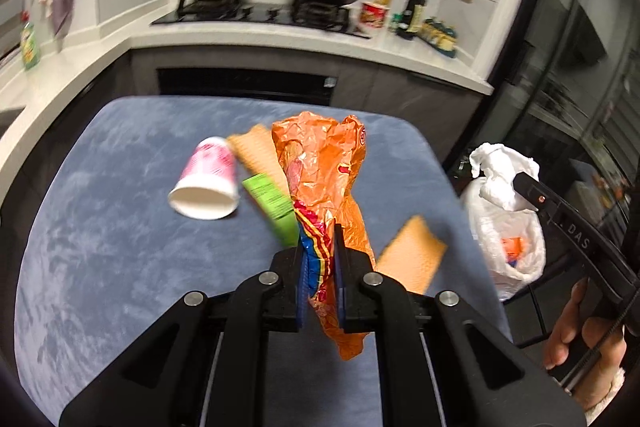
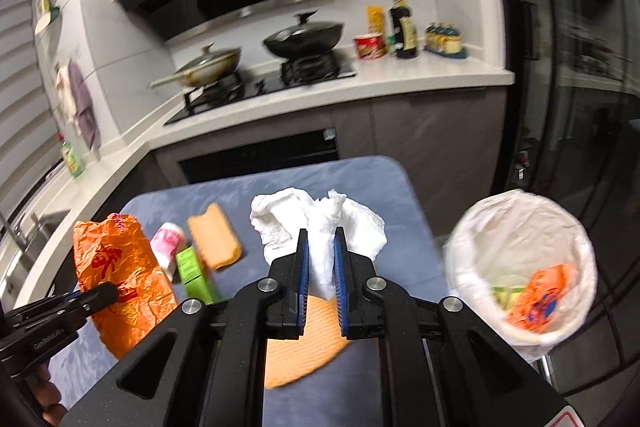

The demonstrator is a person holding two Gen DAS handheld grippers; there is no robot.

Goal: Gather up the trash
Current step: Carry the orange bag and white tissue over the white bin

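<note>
My left gripper (image 1: 320, 227) is shut on a crumpled orange snack bag (image 1: 320, 163), lifted above the blue table (image 1: 100, 247); the same bag (image 2: 120, 267) and left gripper (image 2: 106, 295) show at lower left in the right wrist view. Crumpled white tissue (image 2: 320, 223) is pinched in my shut right gripper (image 2: 321, 233), also raised over the table (image 2: 360, 179). The tissue (image 1: 500, 167) shows in the left wrist view above a white-lined trash bin (image 1: 508, 247). The bin (image 2: 520, 227) at the right holds orange and green wrappers.
On the table lie a tipped pink-and-white paper cup (image 1: 208, 179), a green box (image 1: 272, 207) and two orange cloths (image 1: 412, 259) (image 1: 256, 147). Behind are a counter with a stove (image 1: 260, 15), two lidded woks, bottles and a noodle cup (image 1: 374, 15). A hand (image 1: 580, 339) grips the right tool.
</note>
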